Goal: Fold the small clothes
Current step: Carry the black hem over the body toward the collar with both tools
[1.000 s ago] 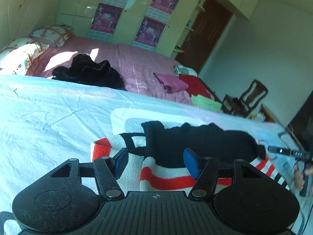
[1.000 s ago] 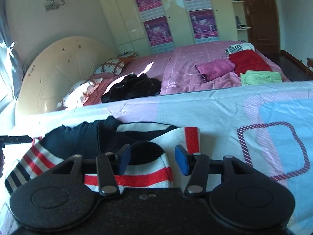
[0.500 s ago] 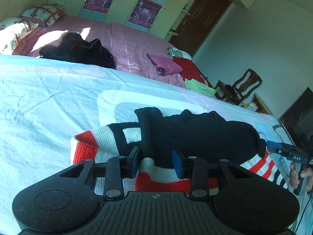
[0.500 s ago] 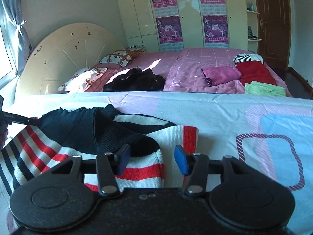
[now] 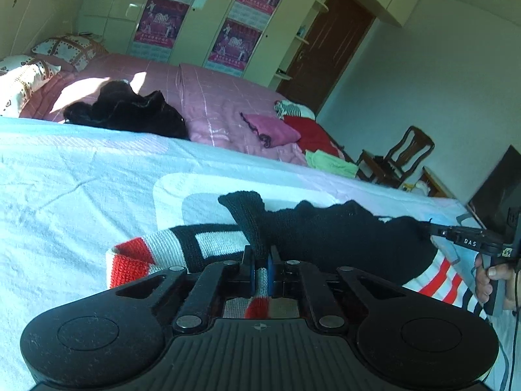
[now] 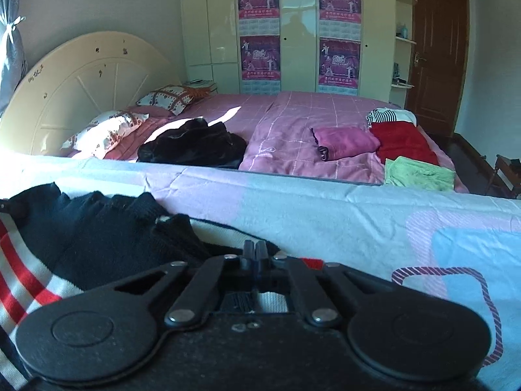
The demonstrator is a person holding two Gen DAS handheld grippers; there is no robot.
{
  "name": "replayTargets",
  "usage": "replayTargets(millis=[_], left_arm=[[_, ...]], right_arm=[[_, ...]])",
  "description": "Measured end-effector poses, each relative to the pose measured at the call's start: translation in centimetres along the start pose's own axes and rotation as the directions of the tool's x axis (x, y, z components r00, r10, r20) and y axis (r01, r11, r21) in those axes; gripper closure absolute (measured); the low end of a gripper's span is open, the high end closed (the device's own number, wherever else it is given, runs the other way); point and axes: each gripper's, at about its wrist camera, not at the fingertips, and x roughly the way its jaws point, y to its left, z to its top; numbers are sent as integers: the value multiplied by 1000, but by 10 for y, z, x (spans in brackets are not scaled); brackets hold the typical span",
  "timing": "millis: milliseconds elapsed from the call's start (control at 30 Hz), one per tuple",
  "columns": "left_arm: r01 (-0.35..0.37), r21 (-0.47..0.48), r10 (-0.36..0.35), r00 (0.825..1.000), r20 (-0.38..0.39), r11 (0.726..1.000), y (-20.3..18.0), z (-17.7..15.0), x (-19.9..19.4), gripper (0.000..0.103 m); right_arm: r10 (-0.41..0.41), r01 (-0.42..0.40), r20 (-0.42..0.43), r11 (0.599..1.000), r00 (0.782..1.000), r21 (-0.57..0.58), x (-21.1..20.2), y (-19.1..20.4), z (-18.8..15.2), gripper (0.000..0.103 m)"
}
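Both claws have shut since a second ago, when their blue pads stood wide apart over the knit. Now the left gripper [image 5: 260, 268] pinches a fold of the striped sweater [image 5: 329, 238], red-and-white cloth showing between its pads. At 3 o'clock in the left wrist view, the right gripper [image 5: 426, 227] bites the sweater's black edge. Seen from its own camera, that right gripper [image 6: 256, 250] has its jaws pressed together over the knit. The sweater [image 6: 81, 238] lies on the pale blue sheet [image 6: 325, 215], spreading toward 9 o'clock. Beyond, at 12 o'clock, a pink bed [image 6: 286, 120] carries a black garment [image 6: 192, 143] and folded clothes [image 6: 403, 140].
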Motion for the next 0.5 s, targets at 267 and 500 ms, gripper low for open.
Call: replayTargets(millis=[267, 500], left_arm=[[-21, -22, 19, 997, -71, 1000, 8, -7, 16, 97], [-35, -6, 34, 997, -72, 999, 6, -8, 19, 97]], right_arm=[[61, -65, 62, 996, 996, 62, -15, -9, 2, 55], [44, -51, -51, 989, 998, -141, 7, 16, 2, 80]])
